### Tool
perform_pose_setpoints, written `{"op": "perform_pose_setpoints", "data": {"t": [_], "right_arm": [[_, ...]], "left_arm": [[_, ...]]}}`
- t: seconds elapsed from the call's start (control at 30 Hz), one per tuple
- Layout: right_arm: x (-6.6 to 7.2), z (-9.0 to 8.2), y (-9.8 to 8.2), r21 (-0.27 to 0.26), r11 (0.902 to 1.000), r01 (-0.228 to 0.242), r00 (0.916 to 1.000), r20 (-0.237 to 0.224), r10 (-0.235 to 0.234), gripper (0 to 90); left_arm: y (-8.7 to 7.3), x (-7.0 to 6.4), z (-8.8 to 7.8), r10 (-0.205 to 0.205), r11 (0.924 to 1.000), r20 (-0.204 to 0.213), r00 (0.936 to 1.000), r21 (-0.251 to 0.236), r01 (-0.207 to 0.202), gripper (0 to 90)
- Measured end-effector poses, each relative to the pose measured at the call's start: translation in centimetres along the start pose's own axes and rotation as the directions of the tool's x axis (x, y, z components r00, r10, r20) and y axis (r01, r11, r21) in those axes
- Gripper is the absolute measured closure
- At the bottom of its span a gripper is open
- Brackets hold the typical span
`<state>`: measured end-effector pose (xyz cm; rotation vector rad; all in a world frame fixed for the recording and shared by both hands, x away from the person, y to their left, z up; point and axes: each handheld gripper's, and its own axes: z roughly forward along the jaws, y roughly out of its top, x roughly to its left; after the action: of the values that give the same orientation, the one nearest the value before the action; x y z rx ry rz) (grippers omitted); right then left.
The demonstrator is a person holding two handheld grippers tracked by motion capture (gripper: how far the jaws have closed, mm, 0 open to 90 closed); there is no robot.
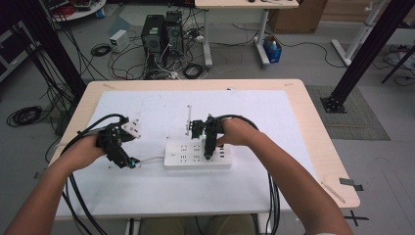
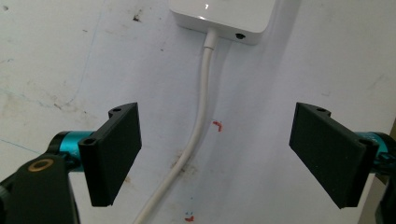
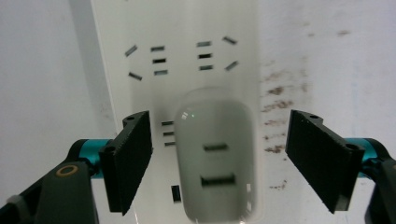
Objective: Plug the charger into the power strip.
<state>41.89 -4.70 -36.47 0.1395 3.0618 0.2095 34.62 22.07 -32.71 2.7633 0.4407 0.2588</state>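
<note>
The white power strip (image 1: 197, 155) lies in the middle of the table (image 1: 313, 127). A white charger (image 3: 215, 158) is plugged in the strip, between the jaws of the right gripper (image 1: 209, 155), which stand apart and do not touch it. The left gripper (image 1: 128, 162) rests left of the strip, jaws apart over the strip's cable (image 2: 198, 135)
</note>
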Motion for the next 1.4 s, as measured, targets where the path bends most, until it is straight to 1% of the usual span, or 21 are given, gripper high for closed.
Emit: {"op": "perform_pose_setpoints", "data": {"t": [0.1,0.2,0.23,0.3,0.33,0.4,0.5,0.6,0.67,0.7,0.73,0.8,0.83,0.93,1.0,1.13,1.17,1.2,1.23,1.33,1.4], "right_arm": [[-0.4,-1.3,-1.5,-0.052,0.9946,-0.089,0.9956,0.023,0.091,13.6],[-0.9,-2.9,-3.5,-0.118,0.9760,-0.183,0.9818,0.027,0.188,12.7],[-1.0,-3.4,-4.2,-0.136,0.9668,-0.217,0.9747,0.026,0.222,12.7],[-1.0,-4.1,-5.6,-0.163,0.9530,-0.255,0.9639,0.033,0.264,12.7],[-1.0,-4.4,-6.4,-0.173,0.9501,-0.260,0.9621,0.039,0.270,12.7],[-0.7,-5.0,-7.6,-0.178,0.9361,-0.303,0.9468,0.055,0.317,12.7],[-0.3,-5.7,-9.6,-0.206,0.9159,-0.344,0.9264,0.084,0.367,12.7],[0.1,-6.3,-11.5,-0.228,0.8904,-0.394,0.8997,0.103,0.424,12.7],[0.5,-6.6,-12.8,-0.234,0.8706,-0.433,0.8765,0.117,0.467,12.7],[0.7,-6.7,-13.5,-0.234,0.8651,-0.444,0.8699,0.120,0.478,12.7],[0.9,-6.8,-14.1,-0.233,0.8601,-0.454,0.8631,0.125,0.489,12.7],[1.4,-7.0,-15.3,-0.232,0.8421,-0.487,0.8423,0.131,0.523,12.7],[1.6,-7.0,-16.0,-0.233,0.8375,-0.494,0.8378,0.130,0.530,12.7],[2.2,-7.2,-17.7,-0.239,0.8161,-0.526,0.8133,0.139,0.565,12.7],[2.6,-7.3,-18.6,-0.244,0.8057,-0.540,0.8011,0.145,0.581,12.7],[3.2,-7.5,-19.7,-0.238,0.8006,-0.550,0.7910,0.159,0.591,12.7],[3.2,-7.6,-19.9,-0.233,0.8034,-0.548,0.7926,0.163,0.588,12.7],[3.3,-7.7,-20.0,-0.233,0.8026,-0.549,0.7906,0.166,0.589,12.7],[3.4,-7.7,-20.2,-0.234,0.7993,-0.554,0.7868,0.168,0.594,12.7],[3.5,-7.9,-20.3,-0.232,0.8006,-0.552,0.7877,0.169,0.592,12.7],[3.5,-7.9,-20.4,-0.227,0.8049,-0.548,0.7920,0.168,0.587,12.7]], "left_arm": [[0.1,-0.1,0.1,0.006,1.0000,0.002,1.0000,0.004,-0.006,16.9],[0.2,-0.1,0.2,0.010,0.9999,0.005,0.9999,0.003,-0.010,16.9],[0.2,-0.1,0.3,0.009,1.0000,0.003,1.0000,0.003,-0.009,16.9],[0.2,-0.1,0.3,0.009,1.0000,0.003,1.0000,0.001,-0.009,16.9],[0.2,-0.1,0.3,0.010,0.9999,0.003,0.9999,-0.002,-0.010,16.9],[0.2,-0.2,0.3,0.008,1.0000,0.002,1.0000,-0.004,-0.008,16.9],[0.2,-0.2,0.3,0.009,0.9999,-0.004,1.0000,-0.011,-0.009,16.9],[0.2,-0.2,0.2,0.003,0.9999,-0.003,1.0000,-0.010,-0.003,16.9],[0.1,-0.1,0.2,-0.002,1.0000,-0.005,1.0000,-0.008,0.002,16.9],[0.1,-0.1,0.2,-0.012,0.9998,-0.005,0.9999,-0.014,0.012,16.9],[0.2,-0.1,0.2,-0.006,0.9999,-0.005,1.0000,-0.011,0.006,16.9],[0.2,-0.1,0.2,-0.010,0.9998,-0.002,1.0000,-0.015,0.010,16.9],[0.2,-0.1,0.2,-0.012,0.9998,-0.004,0.9999,-0.017,0.012,16.9],[0.4,-0.1,0.2,-0.003,0.9998,-0.011,0.9999,-0.021,0.003,16.9],[0.4,-0.1,0.2,-0.002,0.9998,-0.017,0.9999,-0.022,0.002,16.9],[0.4,0.1,0.2,-0.011,0.9997,-0.020,0.9997,-0.020,0.010,16.9],[0.4,0.1,0.2,-0.008,0.9998,-0.018,0.9998,-0.019,0.007,16.9],[0.4,0.1,0.2,-0.009,0.9997,-0.018,0.9998,-0.022,0.009,16.9],[0.4,0.1,0.2,-0.004,0.9998,-0.018,0.9998,-0.022,0.004,16.9],[0.4,0.2,0.3,-0.010,0.9998,-0.014,0.9998,-0.020,0.009,16.9],[0.4,0.1,0.3,-0.009,0.9998,-0.017,0.9998,-0.016,0.008,16.9]]}}
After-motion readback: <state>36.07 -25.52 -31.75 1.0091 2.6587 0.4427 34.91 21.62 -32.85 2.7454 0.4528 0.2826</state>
